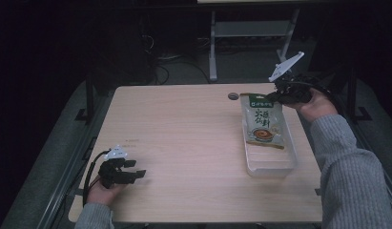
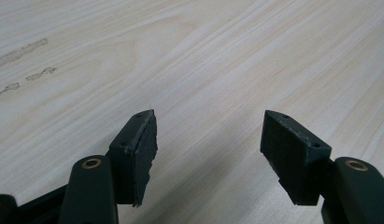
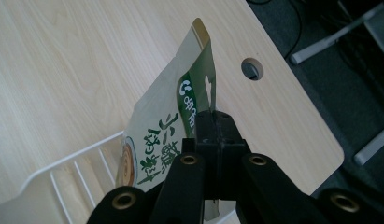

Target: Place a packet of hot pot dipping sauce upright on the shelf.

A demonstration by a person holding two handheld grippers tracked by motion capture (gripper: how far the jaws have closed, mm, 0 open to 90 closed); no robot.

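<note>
A beige and green food pouch (image 1: 263,121) with printed characters lies along a clear plastic tray (image 1: 272,164) at the table's right side. My right gripper (image 1: 281,95) is shut on the pouch's green top edge at the far end of the tray. In the right gripper view the pouch (image 3: 157,135) stands on edge between the closed jaws, over the tray's white ribbed wall (image 3: 73,163). My left gripper (image 1: 139,168) rests near the table's front left corner. Its jaws stand open over bare wood, as the left gripper (image 2: 208,144) shows in its own view.
A round cable hole (image 1: 233,96) sits in the tabletop just left of the pouch's top, also the hole (image 3: 252,68) beyond the jaws. The wooden table (image 1: 184,143) is bordered by dark floor, cables and a grey desk frame (image 1: 217,43) behind.
</note>
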